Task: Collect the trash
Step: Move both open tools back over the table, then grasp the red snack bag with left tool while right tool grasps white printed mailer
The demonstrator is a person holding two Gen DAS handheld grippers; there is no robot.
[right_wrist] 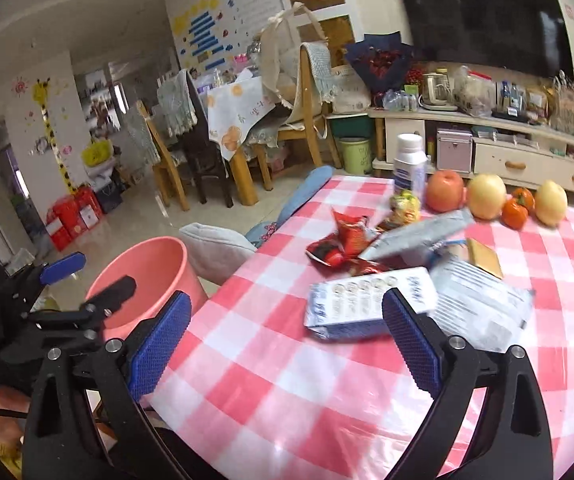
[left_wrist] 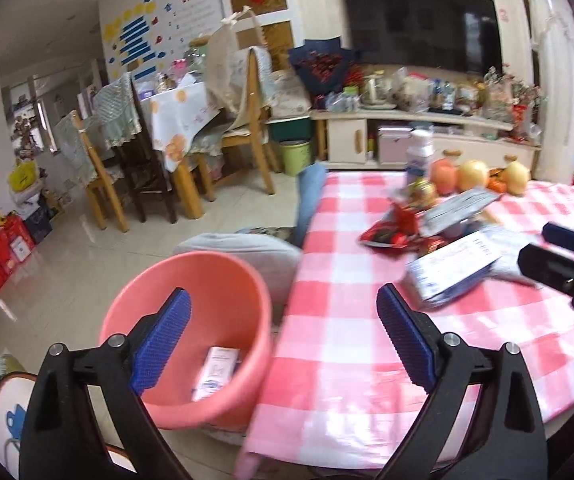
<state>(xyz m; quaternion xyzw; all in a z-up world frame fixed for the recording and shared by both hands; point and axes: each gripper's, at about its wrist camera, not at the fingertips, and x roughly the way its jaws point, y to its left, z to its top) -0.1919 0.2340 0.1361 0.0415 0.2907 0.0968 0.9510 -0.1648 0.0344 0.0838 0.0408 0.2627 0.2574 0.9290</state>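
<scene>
A pink bucket (left_wrist: 207, 280) stands on the floor at the table's left edge, with a small white carton (left_wrist: 217, 372) lying inside it. My left gripper (left_wrist: 283, 300) is open and empty, straddling the bucket rim and the table edge. Trash lies on the pink checked tablecloth (right_wrist: 287, 380): a white and blue carton (right_wrist: 367, 304), a red wrapper (right_wrist: 343, 240), silver bags (right_wrist: 419, 236) and a gold packet (right_wrist: 485, 262). My right gripper (right_wrist: 287, 302) is open and empty, just short of the white and blue carton. The left gripper (right_wrist: 87, 280) shows over the bucket (right_wrist: 147, 272).
A white bottle (right_wrist: 409, 164), an apple (right_wrist: 445, 190), pears and persimmons stand at the table's far side. A grey cushion (right_wrist: 219, 248) and a blue one lie beside the bucket. Chairs, a dining table, a green bin (left_wrist: 295, 156) and a TV stand fill the room behind.
</scene>
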